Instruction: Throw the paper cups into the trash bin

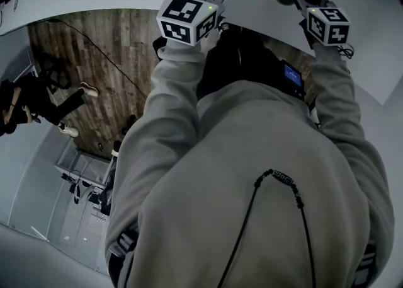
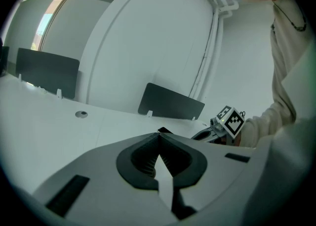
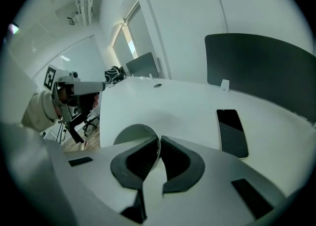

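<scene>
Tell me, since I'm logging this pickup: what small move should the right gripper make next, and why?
Probably lift it slightly, straight up. The right gripper grips the paper cup by its wall, and the cup seems to rest on the white table, so raising frees it.

Paper cup point(image 3: 131, 135) sits on table point(image 3: 173, 104) near its edge, phone point(image 3: 232, 132) to its right, divider panel point(image 3: 261, 67) behind.

White table point(image 3: 187, 104); black phone point(image 3: 232, 132) flat on it. Dark divider point(image 3: 261, 67) upright behind. Grommet point(image 2: 81, 114) in tabletop. Wood floor point(image 1: 107, 72) beside table.
</scene>
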The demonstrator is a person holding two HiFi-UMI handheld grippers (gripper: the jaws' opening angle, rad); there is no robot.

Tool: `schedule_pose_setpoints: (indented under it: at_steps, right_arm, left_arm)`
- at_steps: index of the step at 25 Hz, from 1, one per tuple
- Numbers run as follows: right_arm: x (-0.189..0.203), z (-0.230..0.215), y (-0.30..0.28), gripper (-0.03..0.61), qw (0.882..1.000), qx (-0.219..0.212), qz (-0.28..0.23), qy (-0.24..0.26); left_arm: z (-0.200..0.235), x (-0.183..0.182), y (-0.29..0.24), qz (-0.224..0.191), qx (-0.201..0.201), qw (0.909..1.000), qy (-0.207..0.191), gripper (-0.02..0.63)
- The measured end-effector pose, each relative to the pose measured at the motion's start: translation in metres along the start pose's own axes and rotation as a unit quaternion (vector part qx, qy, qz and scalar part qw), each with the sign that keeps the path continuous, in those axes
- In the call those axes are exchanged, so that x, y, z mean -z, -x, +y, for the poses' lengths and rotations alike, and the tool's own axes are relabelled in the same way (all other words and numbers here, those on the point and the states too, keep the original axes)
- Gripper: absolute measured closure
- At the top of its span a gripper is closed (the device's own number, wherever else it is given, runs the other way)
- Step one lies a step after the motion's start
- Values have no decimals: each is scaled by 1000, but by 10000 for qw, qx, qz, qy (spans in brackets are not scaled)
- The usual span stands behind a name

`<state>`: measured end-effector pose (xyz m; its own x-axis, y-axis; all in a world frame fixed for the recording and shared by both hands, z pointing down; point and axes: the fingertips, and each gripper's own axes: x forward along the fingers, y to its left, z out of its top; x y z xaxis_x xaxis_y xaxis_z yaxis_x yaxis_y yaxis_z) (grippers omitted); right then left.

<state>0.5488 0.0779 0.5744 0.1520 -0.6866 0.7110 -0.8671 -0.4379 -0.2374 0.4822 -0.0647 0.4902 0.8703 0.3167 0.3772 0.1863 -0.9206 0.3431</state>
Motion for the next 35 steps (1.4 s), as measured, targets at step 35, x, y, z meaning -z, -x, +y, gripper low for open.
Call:
schedule_pose_setpoints:
  at_steps: [35]
  right_arm:
    - [-236, 96, 210, 535, 9625, -125, -2048, 1777]
  left_arm:
    - [-112, -220, 131, -1774, 189, 9623, -2054, 618]
